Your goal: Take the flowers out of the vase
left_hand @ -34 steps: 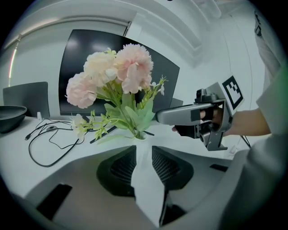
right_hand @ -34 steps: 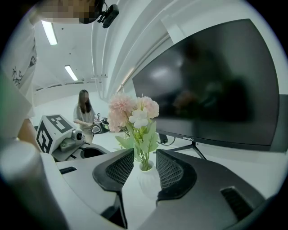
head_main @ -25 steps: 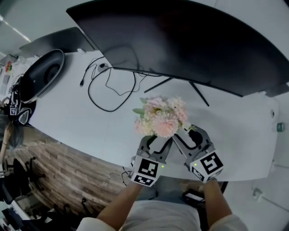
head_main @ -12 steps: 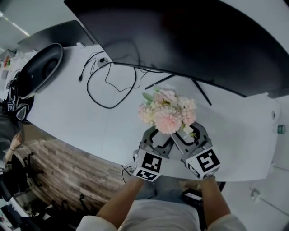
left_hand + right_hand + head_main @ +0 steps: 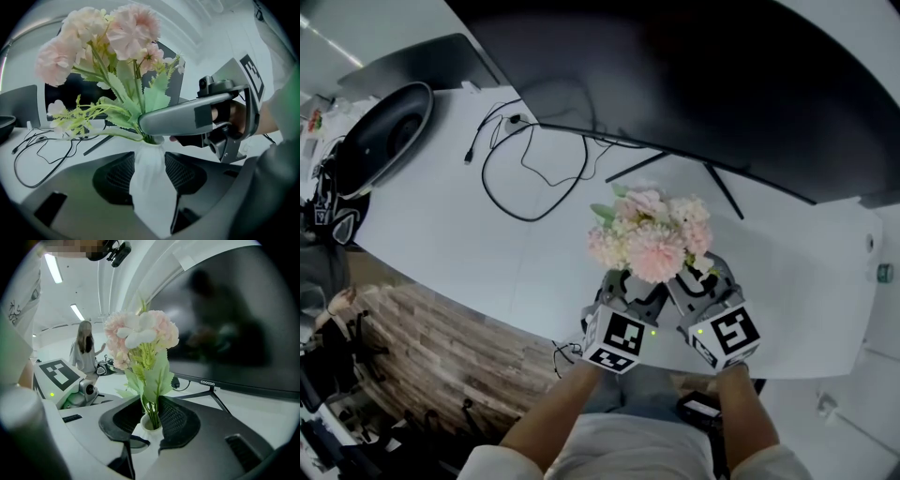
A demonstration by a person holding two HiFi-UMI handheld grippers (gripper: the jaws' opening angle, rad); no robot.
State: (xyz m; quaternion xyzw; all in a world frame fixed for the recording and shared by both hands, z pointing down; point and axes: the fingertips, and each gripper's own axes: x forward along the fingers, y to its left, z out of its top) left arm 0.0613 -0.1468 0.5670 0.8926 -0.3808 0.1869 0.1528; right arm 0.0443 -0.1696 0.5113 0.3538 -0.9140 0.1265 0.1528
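White narrow-necked vase (image 5: 151, 192) upright, over the near edge of the long white bench (image 5: 487, 234); its base is hidden by both tools.

Bunch of pale pink flowers with green leaves (image 5: 649, 234) sits in the vase, stems running down into its mouth, blooms fanned out above.

Left gripper (image 5: 150, 159): comes at the vase from the near side. Its fingers (image 5: 115, 176) are spread wide, one on each side of the vase neck, pads close alongside it. No squeeze is visible.

Right gripper (image 5: 150, 404): just right of the vase and touching distance from the left gripper. Its fingers (image 5: 178, 420) sit just above the vase mouth with the stems between them. They have just been closing. A thin gap shows between pads and stems, and the leaves brush the pads.

Beyond the vase is a wide curved black monitor (image 5: 722, 84) on thin black legs. Beyond it and to the left, a loop of black cable (image 5: 525, 178) lies on the bench.
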